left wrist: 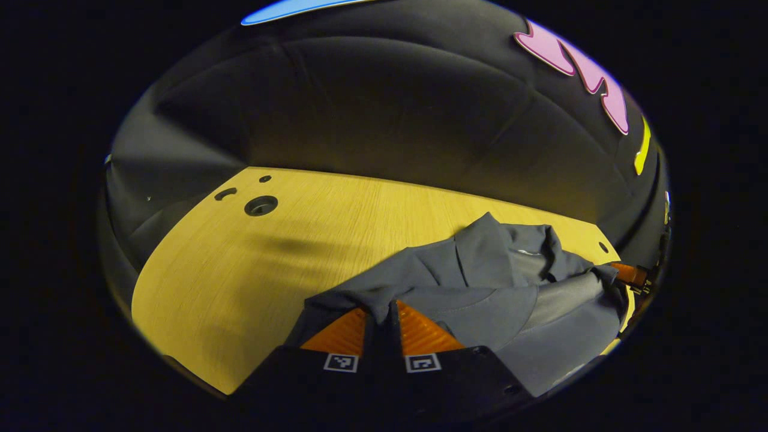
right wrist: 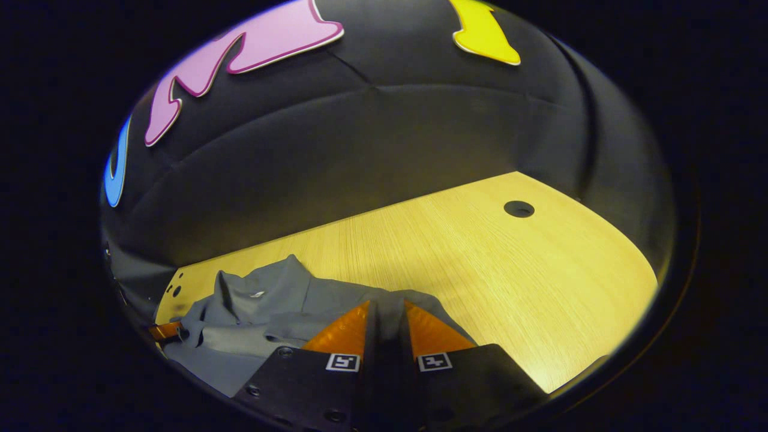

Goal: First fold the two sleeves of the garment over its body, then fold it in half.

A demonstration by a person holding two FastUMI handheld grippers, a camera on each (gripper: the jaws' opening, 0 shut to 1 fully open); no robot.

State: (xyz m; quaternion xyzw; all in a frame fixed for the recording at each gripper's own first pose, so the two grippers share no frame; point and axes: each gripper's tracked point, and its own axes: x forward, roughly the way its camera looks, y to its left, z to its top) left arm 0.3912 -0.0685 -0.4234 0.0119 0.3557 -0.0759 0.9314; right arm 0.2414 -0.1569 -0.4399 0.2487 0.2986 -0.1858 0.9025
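Left hand-held gripper (left wrist: pixel 380 321) and right hand-held gripper (right wrist: pixel 387 321) each pinch the garment's (left wrist: pixel 480 282) near edge; its body lies between them on the table (left wrist: pixel 312 240).

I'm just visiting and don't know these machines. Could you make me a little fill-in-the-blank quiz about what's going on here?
1. Both grippers are pinching a grey ____.
2. The garment lies on a ____ table.
3. The left gripper has its fingers ____ on the cloth.
4. The right gripper grips the garment's ____.

Missing words: garment; wooden; shut; edge
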